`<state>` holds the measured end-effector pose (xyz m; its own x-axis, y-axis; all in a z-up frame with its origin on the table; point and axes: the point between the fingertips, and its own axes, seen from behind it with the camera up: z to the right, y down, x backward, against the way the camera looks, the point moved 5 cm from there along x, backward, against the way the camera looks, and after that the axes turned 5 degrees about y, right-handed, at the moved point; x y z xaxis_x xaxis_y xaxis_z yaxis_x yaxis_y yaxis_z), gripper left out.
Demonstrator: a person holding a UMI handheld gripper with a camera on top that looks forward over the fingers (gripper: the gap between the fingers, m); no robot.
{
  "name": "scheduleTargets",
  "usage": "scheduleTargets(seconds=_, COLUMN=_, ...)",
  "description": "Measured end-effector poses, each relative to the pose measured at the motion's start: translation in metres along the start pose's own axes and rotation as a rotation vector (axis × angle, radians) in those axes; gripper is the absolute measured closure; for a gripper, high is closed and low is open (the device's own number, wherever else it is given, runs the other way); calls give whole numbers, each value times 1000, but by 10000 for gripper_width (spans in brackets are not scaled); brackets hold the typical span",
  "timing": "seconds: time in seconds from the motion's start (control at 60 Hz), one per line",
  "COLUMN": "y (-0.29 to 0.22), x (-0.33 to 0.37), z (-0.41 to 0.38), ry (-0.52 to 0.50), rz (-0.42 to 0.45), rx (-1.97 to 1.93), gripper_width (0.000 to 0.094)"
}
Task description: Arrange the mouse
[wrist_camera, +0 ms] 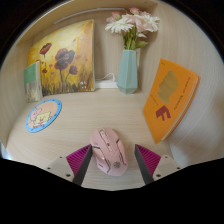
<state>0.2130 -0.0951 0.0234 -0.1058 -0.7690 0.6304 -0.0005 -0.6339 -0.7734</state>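
A pale pink computer mouse [108, 150] lies on the light wooden table [95, 110], between my two fingers. My gripper [112, 160] is open: the magenta pads [78, 157] stand on either side of the mouse with a small gap at each side. The mouse rests on the table on its own, its rear end toward me and its front pointing away from the fingers.
Beyond the fingers stand a teal vase [128, 70] with pink flowers, a flower painting [62, 60] against the wall, a round blue coaster [43, 116] at the left, and an orange card [167, 97] leaning at the right.
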Motion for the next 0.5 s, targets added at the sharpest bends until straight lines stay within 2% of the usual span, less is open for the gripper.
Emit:
scheduleTargets(seconds=0.2, y=-10, x=-16, z=12, ry=33, rz=-14, rx=-40, gripper_width=109)
scheduleTargets(seconds=0.25, y=-11, x=-18, z=8, ry=20, rz=-18, rx=-43, gripper_width=199)
scheduleTargets(seconds=0.317, y=-13, x=-19, z=3, ry=11, rz=-19, rx=-30, gripper_width=386)
scheduleTargets(seconds=0.4, y=-13, x=-19, z=4, ry=36, rz=-32, rx=-18, gripper_width=412)
scheduleTargets(seconds=0.5, y=-12, x=-19, z=3, ry=69, rz=-64, rx=-24, gripper_width=487)
